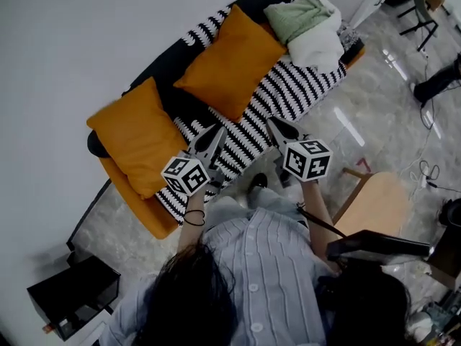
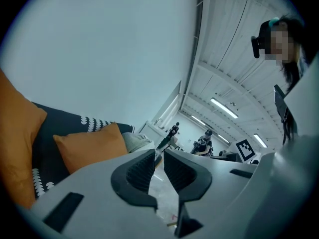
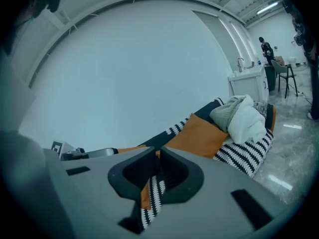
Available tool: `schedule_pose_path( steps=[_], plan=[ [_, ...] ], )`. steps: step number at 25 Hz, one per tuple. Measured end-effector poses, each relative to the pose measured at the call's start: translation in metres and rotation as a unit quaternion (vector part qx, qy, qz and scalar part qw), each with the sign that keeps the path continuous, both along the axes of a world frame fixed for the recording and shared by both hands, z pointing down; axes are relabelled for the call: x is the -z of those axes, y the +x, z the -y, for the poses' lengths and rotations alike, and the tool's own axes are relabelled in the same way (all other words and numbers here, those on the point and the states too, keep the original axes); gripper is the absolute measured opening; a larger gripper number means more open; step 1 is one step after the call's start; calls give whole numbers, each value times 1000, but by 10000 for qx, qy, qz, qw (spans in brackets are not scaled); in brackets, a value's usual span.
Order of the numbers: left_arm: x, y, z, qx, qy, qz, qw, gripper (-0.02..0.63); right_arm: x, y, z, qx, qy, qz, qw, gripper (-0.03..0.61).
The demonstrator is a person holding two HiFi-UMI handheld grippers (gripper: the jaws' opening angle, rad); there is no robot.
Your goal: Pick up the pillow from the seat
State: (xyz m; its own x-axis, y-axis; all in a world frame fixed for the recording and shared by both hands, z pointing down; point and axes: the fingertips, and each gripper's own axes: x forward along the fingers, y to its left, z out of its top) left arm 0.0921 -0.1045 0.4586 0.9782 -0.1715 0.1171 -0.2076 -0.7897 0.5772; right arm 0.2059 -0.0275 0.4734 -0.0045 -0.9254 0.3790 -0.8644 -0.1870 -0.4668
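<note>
Two orange pillows lean on the back of a sofa with a black-and-white striped throw (image 1: pixel 292 92): one at the left end (image 1: pixel 137 135), one at the middle (image 1: pixel 232 60). My left gripper (image 1: pixel 216 130) hangs shut over the seat's front edge, just right of the left pillow, touching nothing. My right gripper (image 1: pixel 272 121) is shut and empty over the striped throw, below the middle pillow. In the left gripper view the closed tips (image 2: pixel 159 156) point past the middle pillow (image 2: pixel 89 151). The right gripper view shows its tips (image 3: pixel 157 156) aimed at the sofa, the middle pillow (image 3: pixel 199 136) beyond them.
A green and white bundle of blankets (image 1: pixel 310 27) fills the sofa's right end. A wooden chair (image 1: pixel 378 204) stands at my right and a black box (image 1: pixel 72 294) on the floor at my left. A white counter (image 3: pixel 249 83) and people (image 2: pixel 205 142) are far off.
</note>
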Motion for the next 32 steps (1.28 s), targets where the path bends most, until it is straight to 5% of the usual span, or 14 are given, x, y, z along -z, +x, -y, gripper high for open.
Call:
schedule_pose_path(
  steps=[15,32],
  plan=[
    [-42,13,43,447,-84,664,9968,51,-39,77,26,48,-331,98,9994,38],
    [-119,68,172,1010,-546,779,9903,71,-70,179,175,1083,-690,-743,9889,38]
  ],
)
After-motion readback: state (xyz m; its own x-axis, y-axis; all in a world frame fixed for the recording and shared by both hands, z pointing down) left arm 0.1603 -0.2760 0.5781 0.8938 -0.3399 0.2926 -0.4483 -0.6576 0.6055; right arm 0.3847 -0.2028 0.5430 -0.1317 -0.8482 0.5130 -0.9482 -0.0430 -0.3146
